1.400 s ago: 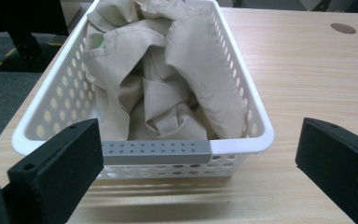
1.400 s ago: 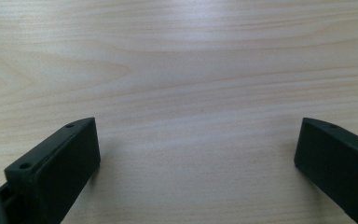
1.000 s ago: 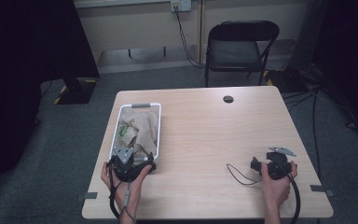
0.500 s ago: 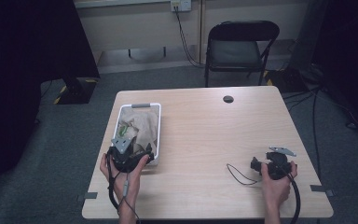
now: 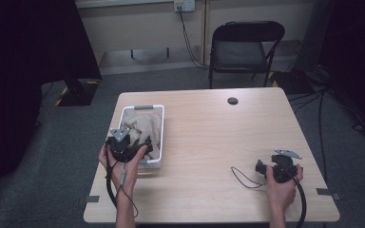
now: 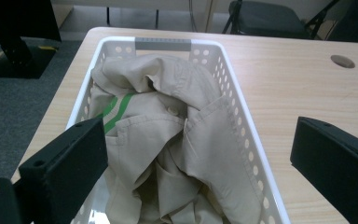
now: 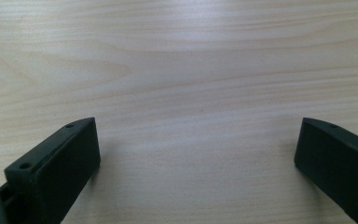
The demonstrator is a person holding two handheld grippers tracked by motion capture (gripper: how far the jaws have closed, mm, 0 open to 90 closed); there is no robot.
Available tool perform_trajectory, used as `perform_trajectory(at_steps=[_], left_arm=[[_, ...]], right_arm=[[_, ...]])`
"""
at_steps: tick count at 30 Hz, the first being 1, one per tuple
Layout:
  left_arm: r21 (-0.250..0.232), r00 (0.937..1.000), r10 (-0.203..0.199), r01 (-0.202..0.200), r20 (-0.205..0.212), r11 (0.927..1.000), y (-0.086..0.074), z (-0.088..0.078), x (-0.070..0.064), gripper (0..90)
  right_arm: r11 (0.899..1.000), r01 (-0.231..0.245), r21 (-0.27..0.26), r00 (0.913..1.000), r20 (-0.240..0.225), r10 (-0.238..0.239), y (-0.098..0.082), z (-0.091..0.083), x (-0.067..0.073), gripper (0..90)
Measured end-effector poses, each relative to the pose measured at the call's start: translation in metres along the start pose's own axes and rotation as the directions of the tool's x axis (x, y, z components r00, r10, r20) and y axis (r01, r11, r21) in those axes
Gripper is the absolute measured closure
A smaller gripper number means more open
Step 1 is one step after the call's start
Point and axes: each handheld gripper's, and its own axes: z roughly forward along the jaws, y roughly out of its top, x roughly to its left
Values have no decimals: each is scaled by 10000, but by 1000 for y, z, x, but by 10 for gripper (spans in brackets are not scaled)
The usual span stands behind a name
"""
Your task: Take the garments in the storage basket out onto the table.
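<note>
From above we see our left gripper (image 5: 134, 140) held over the near end of the white basket (image 5: 142, 107), which sits at the left side of the table (image 5: 218, 137). The beige garment (image 5: 145, 128) lies crumpled inside the basket, filling it. Our right gripper (image 5: 272, 162) is well apart from all that, low over the near right part of the table, its cable looping beside it on the wood.

The left gripper view gives us what the high view cannot: the garment (image 6: 168, 140) up close, with a collar fold, a small button and a green and white striped patch (image 6: 116, 109) at its left side. Here the jaws stand wide apart, one over the basket's left wall, the other out over bare table to the right of the perforated rim (image 6: 233, 93). They hold nothing and touch no cloth that we can see. This view also catches the round hole (image 6: 342, 61) in the tabletop and the folding chair beyond.

The right gripper view is plainer: pale wood grain (image 7: 177, 70) between two black jaws spread wide, nothing between them. From above, that spread is too small to judge; the high view gives us instead the black chair (image 5: 246, 47) behind the table and the grey floor.
</note>
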Motion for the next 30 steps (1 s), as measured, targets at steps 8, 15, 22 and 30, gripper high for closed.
perform_trajectory(at_steps=[8, 15, 22, 30], left_arm=[[425, 9998, 96, -103, 163, 9990, 11, 14, 2, 6], [936, 9998, 103, -116, 145, 9955, 10, 35, 9, 14], [1357, 10000, 52, -58, 52, 9907, 2, 53, 14, 22], [1778, 9997, -150, 115, 182, 9840, 6, 67, 19, 22]], right_arm=[[10000, 0, 2, 10000, -1, 0, 0, 0, 0, 0], [10000, -3, 2, 10000, -1, 3, 0, 0, 0, 0], [10000, 2, 0, 10000, 0, -2, 0, 0, 0, 0], [10000, 0, 1, 10000, 1, 0, 0, 0, 0, 0]])
